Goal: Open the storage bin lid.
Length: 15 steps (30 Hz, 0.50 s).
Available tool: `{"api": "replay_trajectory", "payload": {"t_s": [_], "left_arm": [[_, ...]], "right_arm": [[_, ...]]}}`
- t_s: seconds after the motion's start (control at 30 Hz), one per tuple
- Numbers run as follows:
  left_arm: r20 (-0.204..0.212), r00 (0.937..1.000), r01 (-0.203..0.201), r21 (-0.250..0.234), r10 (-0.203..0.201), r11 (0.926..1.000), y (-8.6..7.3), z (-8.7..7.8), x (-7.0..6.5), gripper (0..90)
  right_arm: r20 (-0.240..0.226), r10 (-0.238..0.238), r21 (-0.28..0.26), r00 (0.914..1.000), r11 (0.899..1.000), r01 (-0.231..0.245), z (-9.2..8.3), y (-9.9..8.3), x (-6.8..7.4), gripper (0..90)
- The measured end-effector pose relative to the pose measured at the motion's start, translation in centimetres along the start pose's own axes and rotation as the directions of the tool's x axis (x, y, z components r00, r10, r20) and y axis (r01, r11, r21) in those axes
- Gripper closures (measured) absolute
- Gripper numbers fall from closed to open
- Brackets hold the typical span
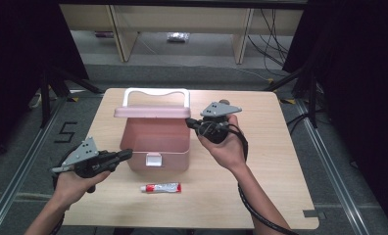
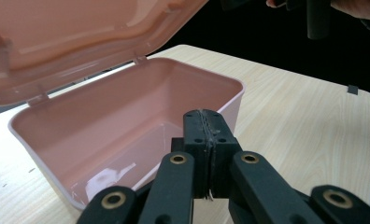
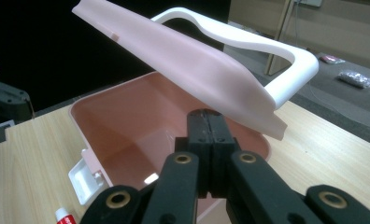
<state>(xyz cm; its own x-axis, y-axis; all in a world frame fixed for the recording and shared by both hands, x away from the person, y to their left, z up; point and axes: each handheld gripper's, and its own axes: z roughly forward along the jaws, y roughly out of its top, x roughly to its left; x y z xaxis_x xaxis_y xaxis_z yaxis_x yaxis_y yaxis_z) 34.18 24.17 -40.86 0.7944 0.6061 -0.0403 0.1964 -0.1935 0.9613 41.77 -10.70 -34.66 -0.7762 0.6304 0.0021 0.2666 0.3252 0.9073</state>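
Smooth pink plastic box (image 1: 155, 142) sitting open at mid-desk (image 1: 280, 161), lid (image 1: 152, 112) tilting up.

Both grippers are flanking it with black fingers clenched on nothing: the left gripper (image 1: 126, 155) is hovering at its front left corner, the right gripper (image 1: 191, 122) beside its right rim. A white curved handle (image 1: 157, 93) is topping the lid; a small red-and-white tube (image 1: 161, 187) is lying just before the box on the wood-grain surface.

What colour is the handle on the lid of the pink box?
White; the handle shows best in the right gripper view.
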Motion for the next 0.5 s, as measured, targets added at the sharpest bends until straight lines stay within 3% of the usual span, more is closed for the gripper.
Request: {"api": "replay_trajectory", "payload": {"t_s": [0.23, 0.3, 0.33, 0.4, 0.5], "left_arm": [[0.010, 0.9999, -0.013, 0.007, 0.012, 0.9999, -0.2, 0.4, -0.2, 87.9], [0.005, 0.9999, -0.015, 0.019, 0.015, 0.9997, -0.2, 0.4, -0.3, 87.7], [0.009, 0.9998, -0.019, 0.020, 0.019, 0.9996, -0.2, 0.4, -0.3, 87.7], [0.017, 0.9996, -0.024, 0.022, 0.023, 0.9995, -0.3, 0.5, -0.3, 87.6], [0.028, 0.9993, -0.025, 0.018, 0.025, 0.9995, -0.3, 0.7, -0.5, 87.0]], "right_arm": [[0.014, 0.003, -0.016, 0.9999, 1.000, -0.003, 0.1, 0.5, -0.2, 90.0], [0.014, 0.028, -0.012, 0.9995, 1.000, -0.028, 0.1, 0.6, -0.2, 90.0], [0.023, 0.003, -0.018, 0.9997, 1.000, -0.003, 0.1, 0.7, -0.4, 90.0], [0.026, 0.015, -0.011, 0.9996, 1.000, -0.014, 0.1, 0.9, -0.4, 90.0], [0.037, -0.009, -0.025, 0.9993, 1.000, 0.010, 0.1, 1.1, -0.7, 90.0]]}}
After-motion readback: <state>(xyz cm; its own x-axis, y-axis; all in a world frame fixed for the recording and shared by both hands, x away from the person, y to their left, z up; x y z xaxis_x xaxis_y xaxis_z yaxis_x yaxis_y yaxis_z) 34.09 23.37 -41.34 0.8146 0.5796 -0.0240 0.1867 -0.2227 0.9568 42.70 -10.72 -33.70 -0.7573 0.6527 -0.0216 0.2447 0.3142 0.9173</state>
